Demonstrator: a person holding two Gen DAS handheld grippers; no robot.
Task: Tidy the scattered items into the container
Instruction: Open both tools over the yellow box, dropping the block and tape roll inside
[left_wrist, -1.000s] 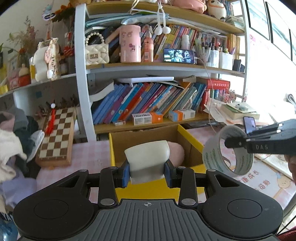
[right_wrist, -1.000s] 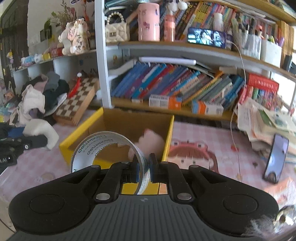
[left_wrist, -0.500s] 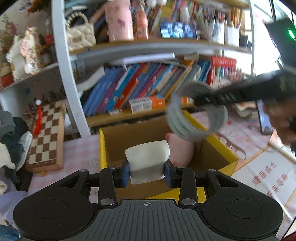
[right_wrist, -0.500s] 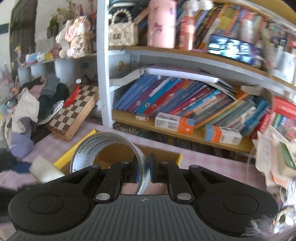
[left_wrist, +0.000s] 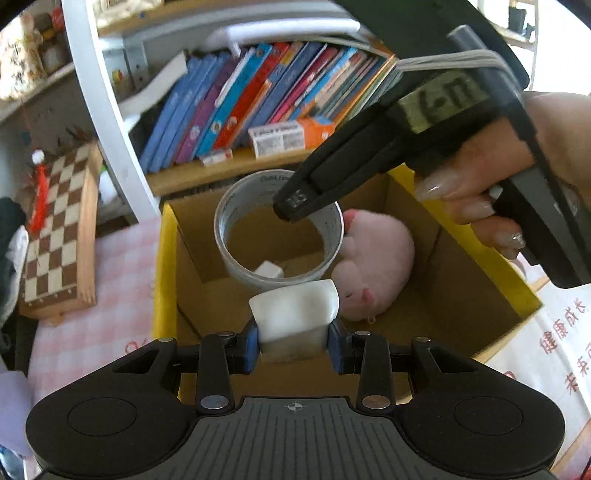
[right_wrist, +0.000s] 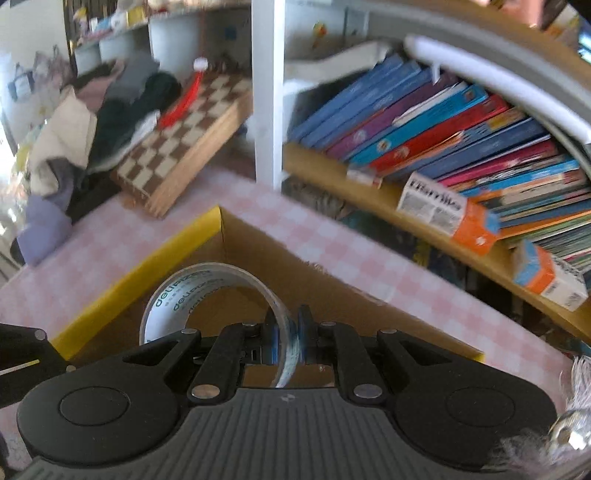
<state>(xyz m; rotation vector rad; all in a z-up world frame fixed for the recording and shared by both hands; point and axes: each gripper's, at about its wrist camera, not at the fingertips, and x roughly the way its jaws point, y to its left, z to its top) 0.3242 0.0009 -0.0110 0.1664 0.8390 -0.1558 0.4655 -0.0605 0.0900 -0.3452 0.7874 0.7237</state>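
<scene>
Tape roll (right_wrist: 207, 295) pinched in right gripper (right_wrist: 286, 341) above the box (left_wrist: 164, 258), white block (left_wrist: 295, 310) clamped in left gripper (left_wrist: 293, 341).

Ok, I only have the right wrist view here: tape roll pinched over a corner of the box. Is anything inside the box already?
Observer: Yes, a pink plush toy lies inside the box, right of the tape roll.
Operator: Anything else in there?
Observer: A small white item on the box floor, seen through the roll.
Operator: And the left hand-held gripper?
Observer: The left hand-held gripper is shut on a white block, over the box's near edge.
</scene>
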